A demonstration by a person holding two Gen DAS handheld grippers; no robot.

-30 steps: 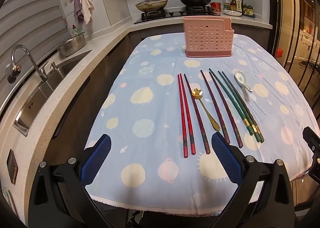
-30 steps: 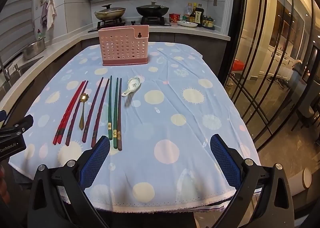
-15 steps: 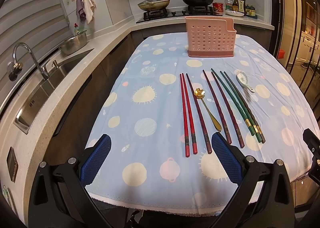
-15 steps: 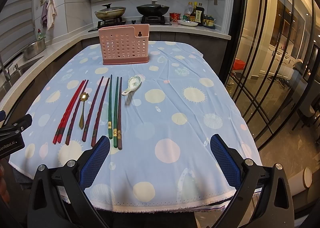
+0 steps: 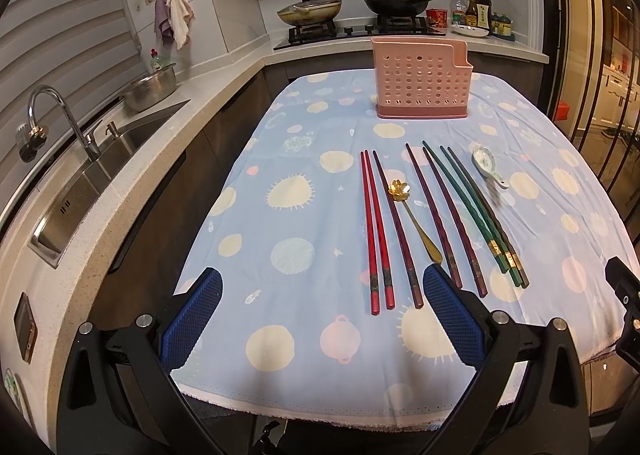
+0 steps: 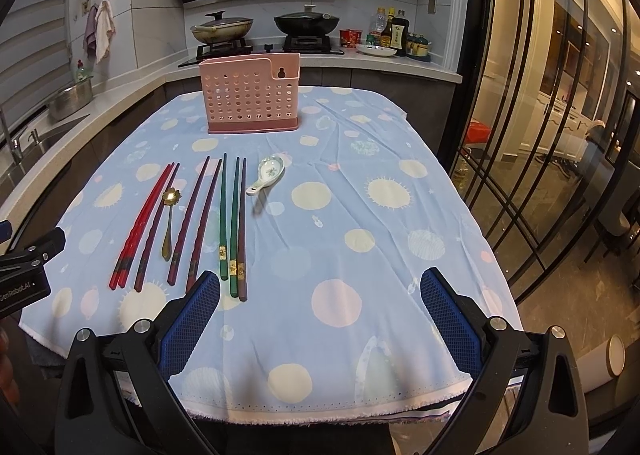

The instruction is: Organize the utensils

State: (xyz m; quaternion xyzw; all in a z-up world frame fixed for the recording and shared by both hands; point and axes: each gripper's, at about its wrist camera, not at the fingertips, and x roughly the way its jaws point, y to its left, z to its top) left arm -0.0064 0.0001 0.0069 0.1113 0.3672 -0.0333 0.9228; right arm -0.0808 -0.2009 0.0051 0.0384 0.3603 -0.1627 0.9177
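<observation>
Both views had crept slightly closer to the counter (image 5: 280, 295) over the last second, the left more than the right, while the utensils lay as before. I kept the left tool (image 5: 316, 295) spread wide and empty above the near edge of the spotted cloth, and the right tool (image 6: 320, 307) likewise wide and holding nothing. Red chopsticks (image 5: 374, 231) lay leftmost in the row, then a gold flower spoon (image 5: 416, 223) between dark maroon chopsticks (image 5: 444, 215), then green chopsticks (image 5: 476, 211). Just beyond those, on the right, sat a ceramic spoon (image 6: 269, 172). Farther back, well apart from the row, the pink perforated holder (image 6: 251, 95) stood upright.
</observation>
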